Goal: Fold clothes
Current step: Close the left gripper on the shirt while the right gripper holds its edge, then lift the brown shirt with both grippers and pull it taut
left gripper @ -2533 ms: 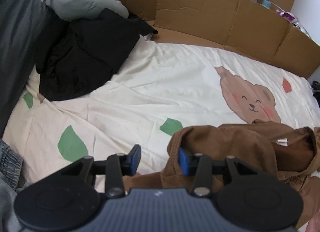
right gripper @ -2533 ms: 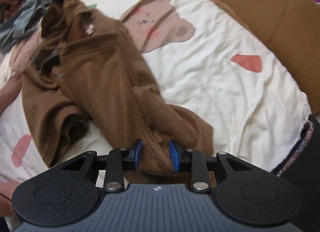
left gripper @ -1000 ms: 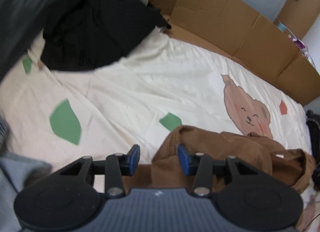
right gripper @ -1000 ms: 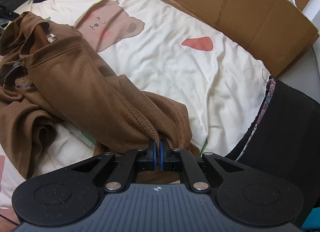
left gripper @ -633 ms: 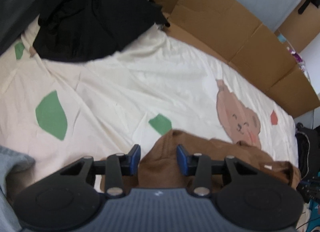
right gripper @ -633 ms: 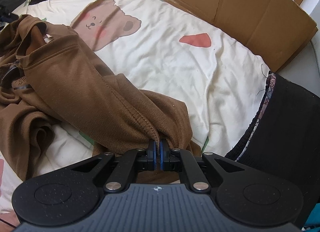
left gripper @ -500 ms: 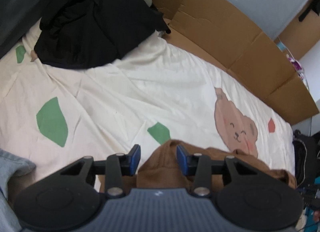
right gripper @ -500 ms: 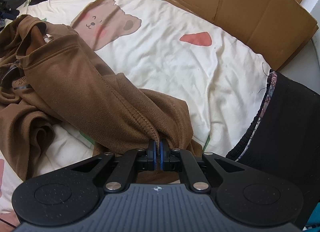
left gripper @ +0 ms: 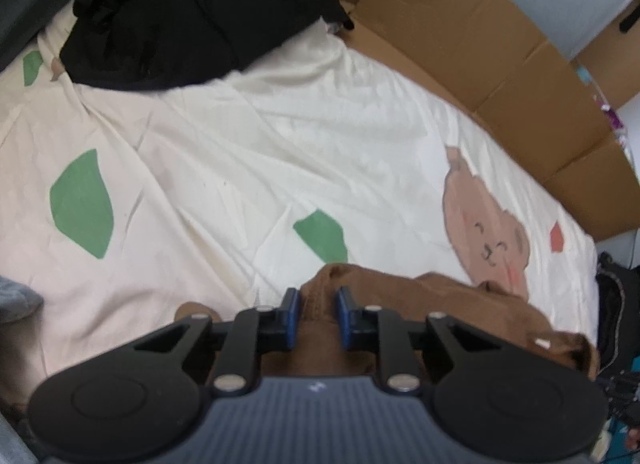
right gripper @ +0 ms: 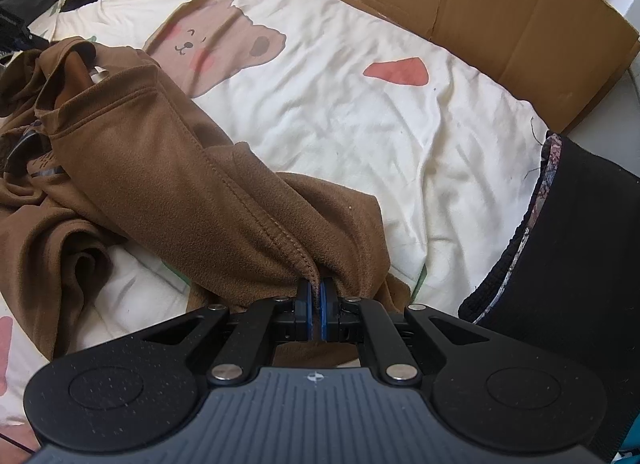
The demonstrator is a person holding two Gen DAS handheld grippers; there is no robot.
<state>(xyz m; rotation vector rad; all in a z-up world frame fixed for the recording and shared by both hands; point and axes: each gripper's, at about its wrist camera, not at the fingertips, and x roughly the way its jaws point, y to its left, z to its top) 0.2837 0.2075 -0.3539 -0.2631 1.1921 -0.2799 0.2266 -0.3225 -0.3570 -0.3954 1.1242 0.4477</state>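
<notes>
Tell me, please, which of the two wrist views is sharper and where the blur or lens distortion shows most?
Right wrist view: crisp, with the brown garment showing its weave and stitching. Left wrist view: softer, smeared by motion blur, worst on the black clothes. Both: fisheye curvature bends the cardboard wall into an arc.

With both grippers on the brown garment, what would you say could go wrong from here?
1. The left gripper is closing on a bunched fold of the brown garment; it may pinch several layers, not one edge.
2. The right gripper, shut on a hem, holds only a thin bit at the fingertips; a hard pull might slip it free.
3. The garment is crumpled between the two grips, so lifting may leave it twisted and drag the sheet.
</notes>
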